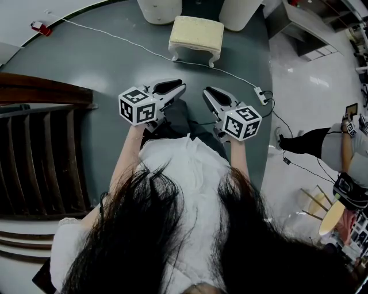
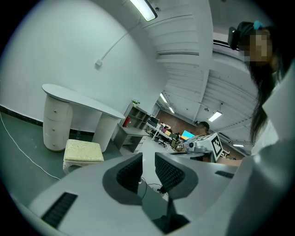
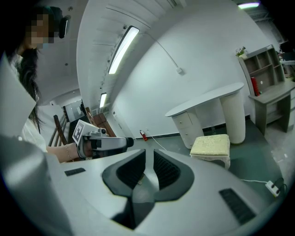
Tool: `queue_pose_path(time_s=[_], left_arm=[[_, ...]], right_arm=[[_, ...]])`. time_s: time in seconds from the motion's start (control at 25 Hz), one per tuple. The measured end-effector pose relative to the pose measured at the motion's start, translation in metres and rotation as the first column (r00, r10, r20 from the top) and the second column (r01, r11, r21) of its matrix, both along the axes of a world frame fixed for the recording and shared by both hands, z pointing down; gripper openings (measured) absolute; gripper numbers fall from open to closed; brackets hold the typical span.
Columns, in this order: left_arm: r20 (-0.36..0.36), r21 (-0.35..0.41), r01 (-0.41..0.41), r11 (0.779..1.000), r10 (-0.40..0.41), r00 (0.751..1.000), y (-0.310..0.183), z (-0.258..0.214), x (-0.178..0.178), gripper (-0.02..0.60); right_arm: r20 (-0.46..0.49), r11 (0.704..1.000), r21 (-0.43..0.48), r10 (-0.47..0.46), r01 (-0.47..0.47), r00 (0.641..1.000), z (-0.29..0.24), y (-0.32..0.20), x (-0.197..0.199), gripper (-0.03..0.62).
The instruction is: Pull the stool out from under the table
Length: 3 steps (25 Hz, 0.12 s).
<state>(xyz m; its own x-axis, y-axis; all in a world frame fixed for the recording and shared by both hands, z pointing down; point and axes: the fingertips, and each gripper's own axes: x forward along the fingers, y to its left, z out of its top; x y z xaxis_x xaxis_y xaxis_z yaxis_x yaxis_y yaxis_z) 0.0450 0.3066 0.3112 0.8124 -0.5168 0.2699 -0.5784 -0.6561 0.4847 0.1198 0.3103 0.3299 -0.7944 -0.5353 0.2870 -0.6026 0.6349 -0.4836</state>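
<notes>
The stool [image 1: 196, 33], white-legged with a cream cushion, stands on the green floor just in front of the white table's two pedestals [image 1: 159, 10]. It also shows as the stool [image 2: 83, 151] before the table [image 2: 78, 99], and as the stool [image 3: 211, 145] beside the table [image 3: 205, 99]. My left gripper [image 1: 178, 86] and right gripper [image 1: 208, 92] hover side by side close to my body, well short of the stool. In the gripper views the left gripper [image 2: 148, 159] and right gripper [image 3: 149, 159] are both shut, with nothing between the pads.
A white cable [image 1: 132, 43] crosses the floor to a power strip [image 1: 262, 96]. Dark wooden railing [image 1: 46, 149] stands at my left. Another person [image 1: 339, 149] is at the right on the pale floor. A grey shelf unit [image 2: 133, 124] stands past the table.
</notes>
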Motion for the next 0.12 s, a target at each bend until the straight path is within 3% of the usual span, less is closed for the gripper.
queue_pose_path(time_s=[0.12], left_arm=[[0.001,0.0,-0.001,1.0,0.001,1.0,-0.0009,-0.0007,0.0016,0.094]], right_arm=[[0.0,1.0,-0.001,0.004,-0.004,1.0,0.0,-0.0008,0.0025,0.067]])
